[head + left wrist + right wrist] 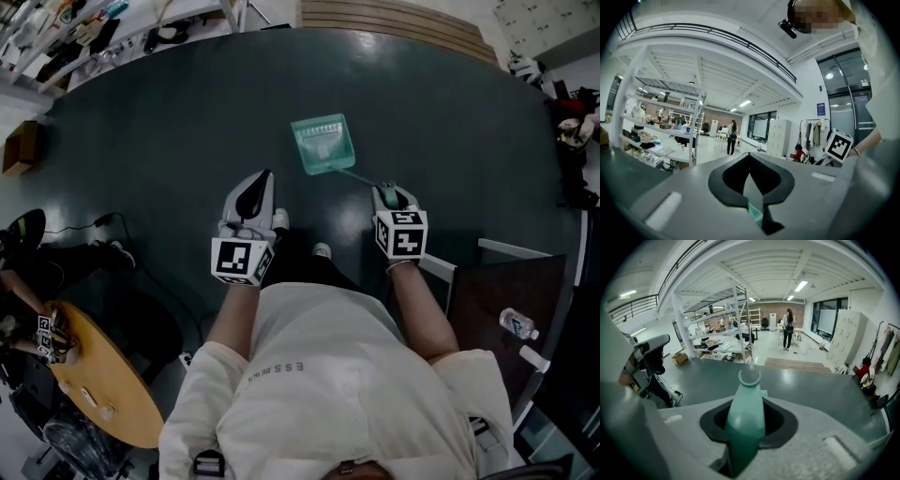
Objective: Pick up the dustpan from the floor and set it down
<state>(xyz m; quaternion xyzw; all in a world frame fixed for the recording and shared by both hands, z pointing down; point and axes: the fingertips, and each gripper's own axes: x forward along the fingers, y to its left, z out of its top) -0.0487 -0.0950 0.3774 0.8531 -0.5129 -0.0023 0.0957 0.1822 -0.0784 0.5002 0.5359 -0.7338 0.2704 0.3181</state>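
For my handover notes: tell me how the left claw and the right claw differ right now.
The right claw is shut on the green dustpan's handle; the left claw holds nothing, its jaws together. The right claw tilts down toward the floor; the left claw points more level. Both carry a marker cube.

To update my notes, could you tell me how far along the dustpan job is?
Done: the right tool is shut on the handle of the dustpan. In hand: it is held out front over the floor, contact unclear. Left: setting it down and letting go.
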